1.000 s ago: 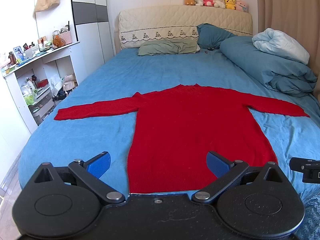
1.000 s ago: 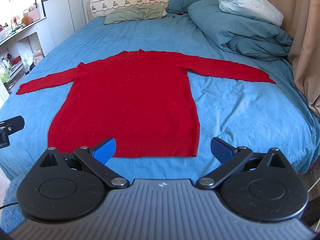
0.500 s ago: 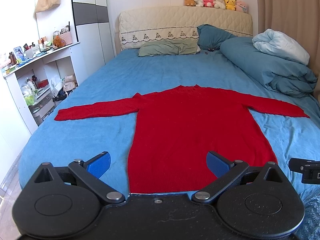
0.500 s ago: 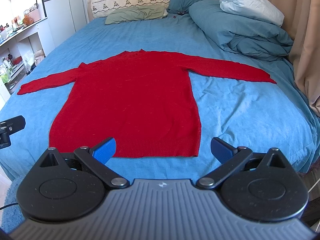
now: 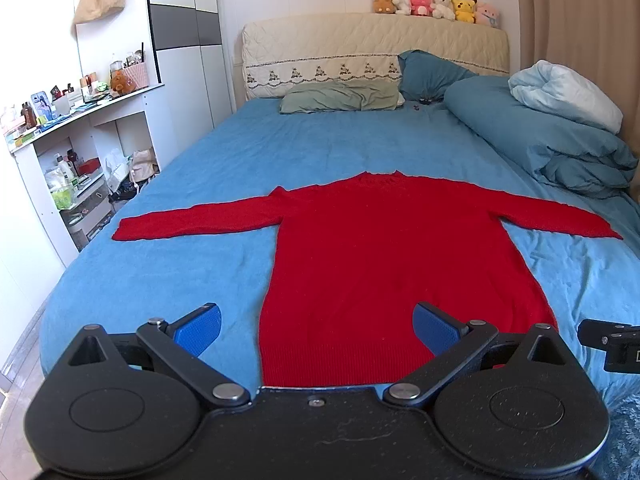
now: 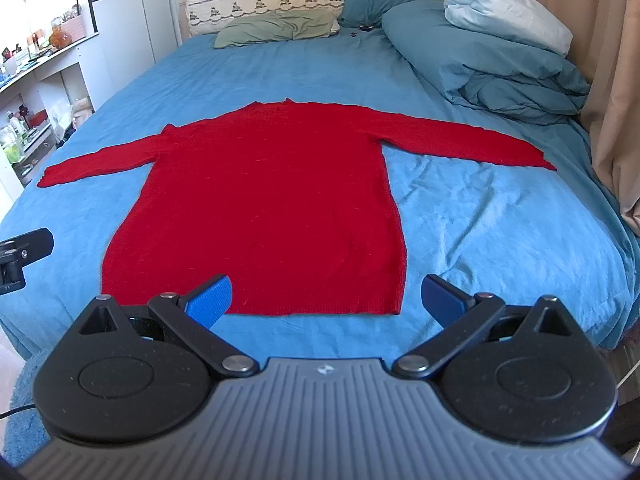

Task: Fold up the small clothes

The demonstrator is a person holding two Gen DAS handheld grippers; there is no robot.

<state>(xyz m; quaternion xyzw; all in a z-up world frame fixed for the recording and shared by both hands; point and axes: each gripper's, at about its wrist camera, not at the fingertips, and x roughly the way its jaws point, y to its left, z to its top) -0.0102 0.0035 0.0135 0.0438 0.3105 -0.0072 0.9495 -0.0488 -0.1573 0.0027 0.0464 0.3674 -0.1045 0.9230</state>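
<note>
A red long-sleeved sweater [image 5: 384,256] lies flat on the blue bed [image 5: 168,280], both sleeves spread out, hem towards me. It also shows in the right wrist view [image 6: 272,200]. My left gripper [image 5: 316,326] is open and empty, just above the hem's left part. My right gripper [image 6: 326,298] is open and empty, over the hem's right part near the bed's front edge. Part of the right gripper [image 5: 612,344] shows at the right edge of the left wrist view, and part of the left gripper [image 6: 20,252] at the left edge of the right wrist view.
A rolled blue duvet [image 5: 560,140] with a pale pillow lies at the bed's far right. Green and blue pillows [image 5: 344,96] rest at the headboard. White shelves [image 5: 64,152] with clutter stand left of the bed. A curtain [image 6: 616,80] hangs at the right.
Both grippers have shifted very slightly; the sweater sits a touch lower in both views. Nothing was grasped or moved.
</note>
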